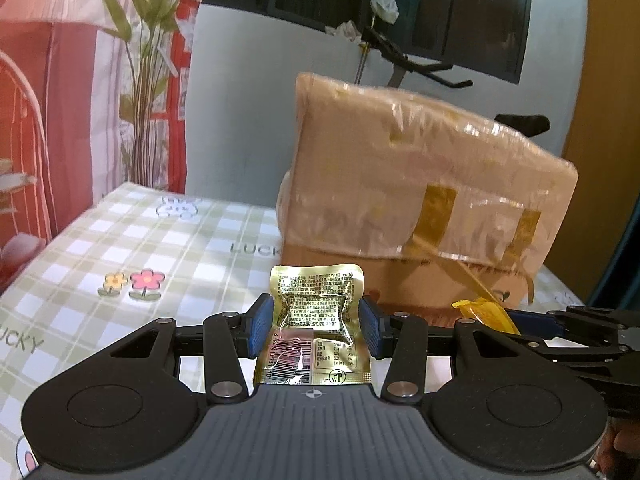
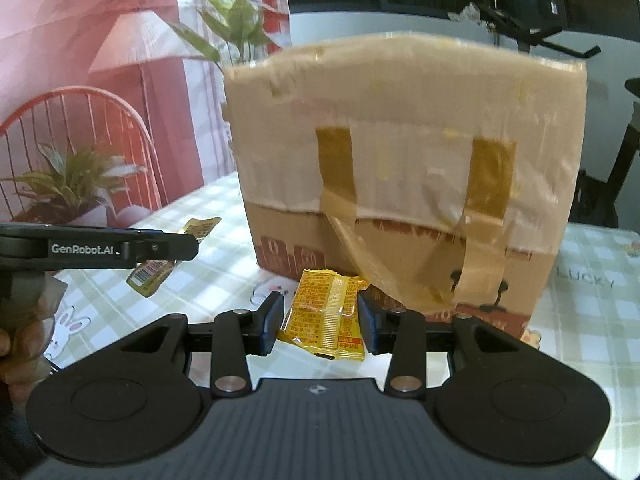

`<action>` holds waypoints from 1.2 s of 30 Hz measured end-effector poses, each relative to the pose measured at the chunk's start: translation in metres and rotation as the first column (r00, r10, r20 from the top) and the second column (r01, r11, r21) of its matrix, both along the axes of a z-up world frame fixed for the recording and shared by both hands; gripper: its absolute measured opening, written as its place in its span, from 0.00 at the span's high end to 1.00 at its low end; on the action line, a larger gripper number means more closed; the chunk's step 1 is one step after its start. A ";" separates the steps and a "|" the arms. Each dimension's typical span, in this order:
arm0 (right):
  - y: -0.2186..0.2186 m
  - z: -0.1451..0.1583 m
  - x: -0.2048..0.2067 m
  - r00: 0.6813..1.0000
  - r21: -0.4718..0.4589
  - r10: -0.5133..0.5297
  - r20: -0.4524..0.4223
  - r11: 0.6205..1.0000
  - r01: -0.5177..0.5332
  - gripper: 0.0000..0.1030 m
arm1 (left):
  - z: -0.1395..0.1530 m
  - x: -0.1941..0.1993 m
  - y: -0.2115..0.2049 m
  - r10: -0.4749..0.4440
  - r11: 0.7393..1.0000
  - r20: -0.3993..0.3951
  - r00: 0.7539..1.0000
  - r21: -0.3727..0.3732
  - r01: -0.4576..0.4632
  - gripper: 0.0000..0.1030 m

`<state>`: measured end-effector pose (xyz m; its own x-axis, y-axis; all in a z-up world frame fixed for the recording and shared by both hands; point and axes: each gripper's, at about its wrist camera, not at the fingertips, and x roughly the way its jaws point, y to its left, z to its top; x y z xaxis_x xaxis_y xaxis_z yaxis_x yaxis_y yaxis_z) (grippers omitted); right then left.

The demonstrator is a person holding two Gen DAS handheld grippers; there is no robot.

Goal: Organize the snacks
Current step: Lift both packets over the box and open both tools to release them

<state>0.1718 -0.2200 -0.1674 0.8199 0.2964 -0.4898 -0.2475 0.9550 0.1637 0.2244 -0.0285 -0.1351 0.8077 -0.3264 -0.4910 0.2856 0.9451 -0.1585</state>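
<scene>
Both pairs of fingers are loaded: your left gripper (image 1: 316, 326) pinches a gold snack packet (image 1: 316, 332) across its width, and your right gripper (image 2: 320, 320) clamps a yellow snack packet (image 2: 326, 312) the same way, pads touching each packet's side edges.

Largest item first: the taped cardboard box (image 2: 400, 160) stands on the table directly ahead of both grippers. It appears above the level of the fingertips in both wrist views, and its top opening cannot be seen, so whether it is open is not confirmed. Judgement: if the box is the destination, each packet must travel up and forward over the near wall before release.

Relation that matters: the right gripper faces the box wall squarely and sits near its base; the left gripper is offset to the left of the box and looks past its corner. The right hand reads as the nearer one.

Each packet's long axis runs along the fingers, pointing toward the box, with the far end projecting past the pads.

Surface: a green-and-white checked tablecloth (image 1: 120, 248) with flower and rabbit prints, flat, free of other snacks as far as shown.

Room: red-and-white curtain (image 1: 60, 100), leafy plant (image 2: 236, 12), dark window behind.
</scene>
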 end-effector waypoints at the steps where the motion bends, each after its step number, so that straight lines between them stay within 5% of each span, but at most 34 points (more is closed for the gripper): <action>1: -0.001 0.003 -0.001 1.000 0.001 0.001 0.008 1.000 -0.001 0.59 | 0.003 0.000 -0.001 -0.001 1.000 0.006 1.000 -0.002 0.001 0.52; 25: -0.016 0.085 -0.009 0.969 0.028 0.036 0.244 0.999 -0.044 0.59 | 0.077 0.010 -0.023 -0.042 0.998 0.184 0.982 -0.027 0.048 0.52; 36: -0.047 0.124 0.019 0.950 0.036 0.011 0.312 0.999 -0.024 0.59 | 0.111 0.037 -0.044 -0.068 0.997 0.240 0.968 -0.028 0.077 0.52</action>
<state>0.1911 -0.2667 -0.0435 0.9244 0.3261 -0.1981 -0.3090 0.9444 0.1127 0.2612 -0.0725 -0.0243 0.8735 -0.4026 -0.2736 0.3868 0.9153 -0.1122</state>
